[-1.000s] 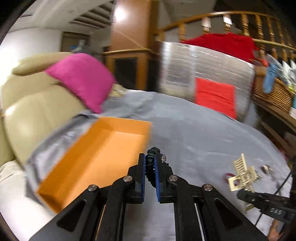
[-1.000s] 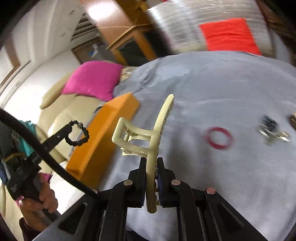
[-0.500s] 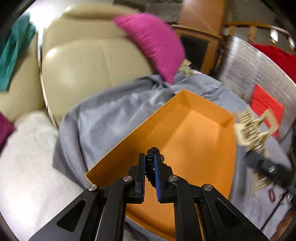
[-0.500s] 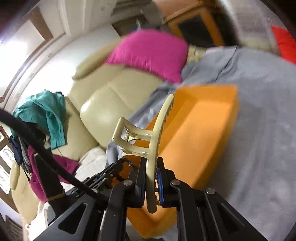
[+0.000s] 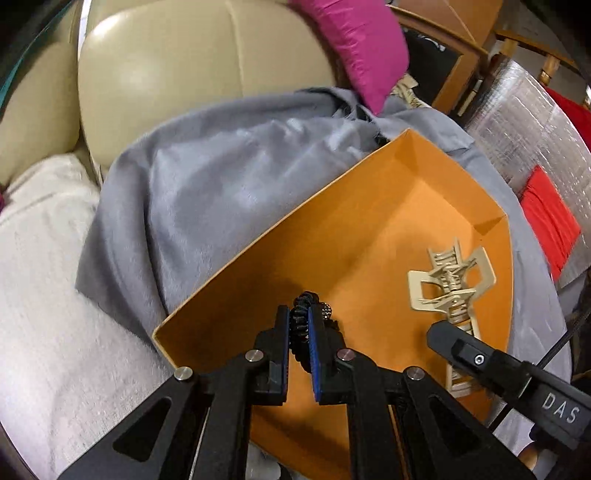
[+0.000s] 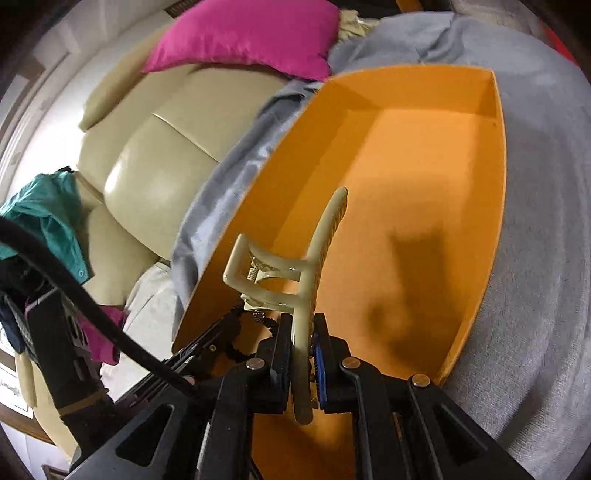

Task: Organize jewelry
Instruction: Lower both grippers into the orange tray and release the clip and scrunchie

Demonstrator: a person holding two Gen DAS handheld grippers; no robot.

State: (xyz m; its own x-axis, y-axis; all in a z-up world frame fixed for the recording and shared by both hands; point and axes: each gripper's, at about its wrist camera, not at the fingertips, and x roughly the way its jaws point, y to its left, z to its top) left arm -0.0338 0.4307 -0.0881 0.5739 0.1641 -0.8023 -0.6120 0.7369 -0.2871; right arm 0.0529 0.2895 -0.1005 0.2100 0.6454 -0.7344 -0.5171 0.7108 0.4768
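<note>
An open orange box [image 5: 369, 236] lies on a grey blanket; it also shows in the right wrist view [image 6: 424, 155]. My left gripper [image 5: 298, 317] is shut on a black beaded bracelet [image 5: 301, 325] and holds it over the box's near end. My right gripper [image 6: 301, 336] is shut on a cream hair claw clip [image 6: 314, 258], held upright over the box. In the left wrist view the clip [image 5: 450, 288] hangs above the box's right side. The bracelet [image 6: 258, 317] shows beside the clip in the right wrist view.
The grey blanket [image 5: 207, 192] covers a cream leather sofa [image 5: 177, 74] with a pink cushion [image 6: 251, 33]. A white towel [image 5: 44, 280] lies at the left. A teal cloth [image 6: 44, 214] hangs on the sofa. A silver bag with a red patch [image 5: 546, 206] stands at the right.
Both grippers have swung left from the blanket to above the orange box, each still holding its item. The red ring and small jewelry pieces have left the view.
</note>
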